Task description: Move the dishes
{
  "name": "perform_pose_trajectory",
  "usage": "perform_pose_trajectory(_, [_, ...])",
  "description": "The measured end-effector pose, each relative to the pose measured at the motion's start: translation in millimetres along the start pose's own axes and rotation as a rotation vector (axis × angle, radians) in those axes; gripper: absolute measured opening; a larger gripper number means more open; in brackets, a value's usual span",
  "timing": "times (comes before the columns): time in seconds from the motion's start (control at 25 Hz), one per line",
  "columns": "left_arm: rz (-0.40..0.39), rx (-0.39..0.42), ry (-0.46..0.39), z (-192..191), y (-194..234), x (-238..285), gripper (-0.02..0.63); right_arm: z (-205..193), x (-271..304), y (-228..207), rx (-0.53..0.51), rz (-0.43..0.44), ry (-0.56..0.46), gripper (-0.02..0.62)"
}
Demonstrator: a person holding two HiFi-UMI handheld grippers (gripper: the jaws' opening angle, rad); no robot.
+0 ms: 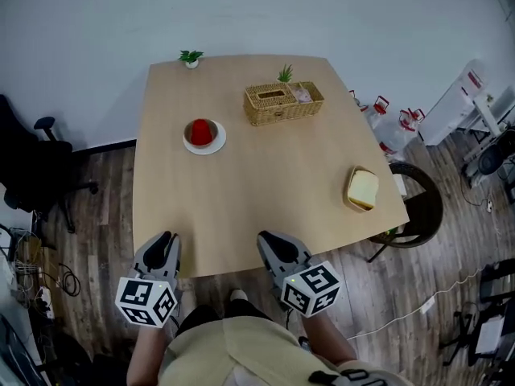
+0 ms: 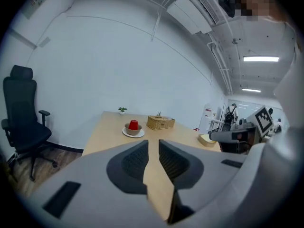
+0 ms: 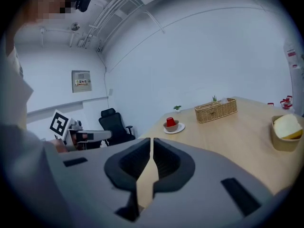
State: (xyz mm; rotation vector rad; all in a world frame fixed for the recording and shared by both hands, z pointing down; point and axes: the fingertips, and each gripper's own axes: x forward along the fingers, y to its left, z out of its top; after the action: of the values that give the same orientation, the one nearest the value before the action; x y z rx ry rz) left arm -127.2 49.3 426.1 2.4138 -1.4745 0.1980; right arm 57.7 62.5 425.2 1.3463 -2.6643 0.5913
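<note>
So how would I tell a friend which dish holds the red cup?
Look at the wooden table and find the wicker basket near its far edge. Left of the basket, apart from it, sits a white plate bearing a bowl with a red cup in it. Nothing else on the table is red.

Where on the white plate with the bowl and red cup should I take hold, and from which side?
Probably the bare rim of the white plate, on its near side, coming in low from the near edge of the table. The rim lies flat and thin, the bowl with the red cup fills the middle, and that side is unobstructed.
</note>
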Motion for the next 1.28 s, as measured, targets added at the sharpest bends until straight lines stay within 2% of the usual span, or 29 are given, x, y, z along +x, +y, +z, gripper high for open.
perform_pose_trajectory(0.32, [-0.021,0.012,0.016,11.8,5.6,23.9,0.118,2.2,25.3,-6.2,-0.023,0.031,0.035,0.017])
perform_pose_trajectory(0.52, [-0.052,0.051,0.016,26.9,24.9,51.3,0.167,5.9,52.3,-5.3,-0.035,0.038,0.059,0.017])
perform_pose_trajectory(0.76, [-0.108,0.082,0.026,38.7,55.5,90.6,0.216,14.2,83.0,-7.9,-0.047,-0.009,0.073,0.017])
perform_pose_trajectory(1.12, [-0.225,0.163,0.054,58.3,89.7,157.0,0.235,26.9,129.8,-13.6,-0.089,-0.094,0.097,0.017])
perform_pose_trajectory(1.28, [-0.264,0.220,0.084,62.5,99.3,180.7,0.244,25.2,141.2,-21.0,-0.057,-0.125,0.108,0.017])
